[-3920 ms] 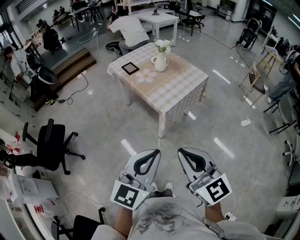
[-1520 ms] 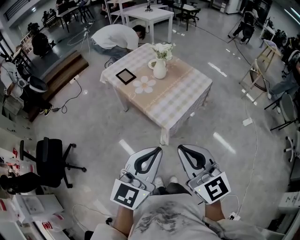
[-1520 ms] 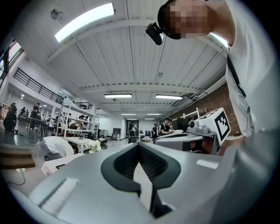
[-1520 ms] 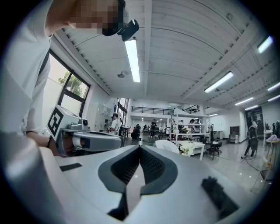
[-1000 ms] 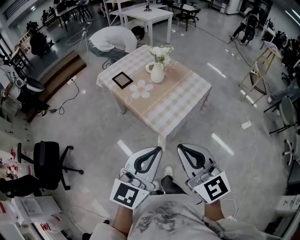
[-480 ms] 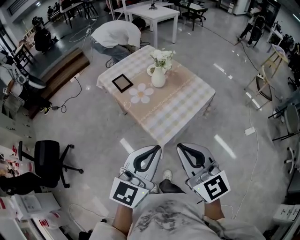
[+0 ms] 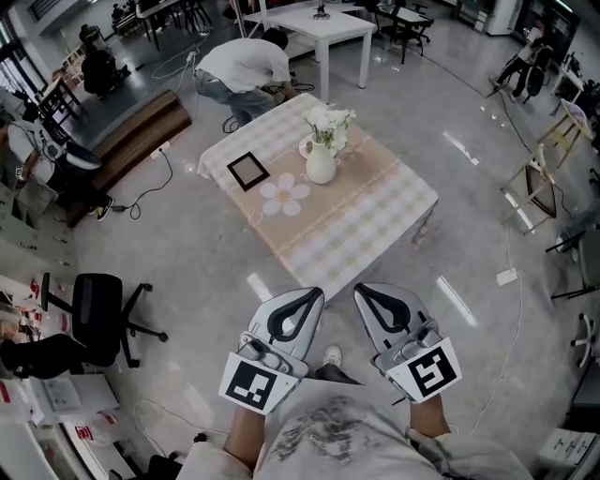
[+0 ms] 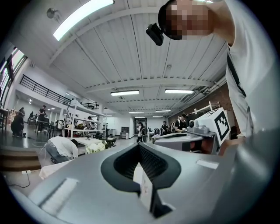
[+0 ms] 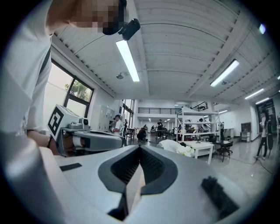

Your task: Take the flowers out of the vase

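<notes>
Nearest us: left tongs (image 7: 313, 294) and right tongs (image 7: 360, 292), side by side at waist height and pointing level ahead. Both are closed on nothing; we judge them carried idle, since nothing is in reach. Beyond a stretch of floor (image 7: 187, 253) stands the checked-cloth surface (image 7: 375, 206). The white flowers (image 7: 328, 120) sit in the vase (image 7: 321, 167) toward its far side, beside a flower-shaped mat (image 7: 285, 195). Extraction not begun.

floor (image 7: 178, 248): glossy grey | furniture: black office chair (image 7: 97, 302), white table (image 7: 317, 21) | light: ceiling strip lamps (image 9: 127, 59)
</notes>
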